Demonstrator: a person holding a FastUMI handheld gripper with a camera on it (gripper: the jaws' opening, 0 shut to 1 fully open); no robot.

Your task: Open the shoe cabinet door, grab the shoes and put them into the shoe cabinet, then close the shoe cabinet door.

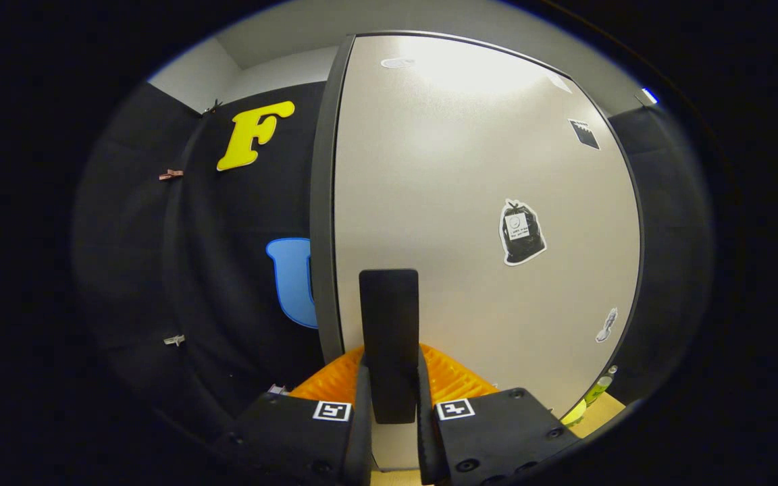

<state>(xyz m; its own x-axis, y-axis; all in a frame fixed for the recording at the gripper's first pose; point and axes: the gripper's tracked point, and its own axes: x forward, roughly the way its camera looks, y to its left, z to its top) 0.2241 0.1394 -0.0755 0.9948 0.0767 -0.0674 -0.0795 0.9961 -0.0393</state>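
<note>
The shoe cabinet door (470,175) is a pale beige panel with a dark rim, standing close in front of me. Its dark vertical handle (389,304) sticks up between my fingers. My gripper (392,354) is shut on the handle, with one ridged pad (335,381) pressing each side of it. The door's dark left edge (321,202) runs upright just left of the handle, against the black booth wall. I cannot tell from here how far the door stands from the cabinet.
Stickers dot the door: a black bag shape (523,233), a small pale one (606,325) and a dark one (583,133). Beyond the door's lower right corner, a yellow-green bottle (598,389) stands on a light wooden surface (608,412). Small clips (171,174) hang on the booth wall.
</note>
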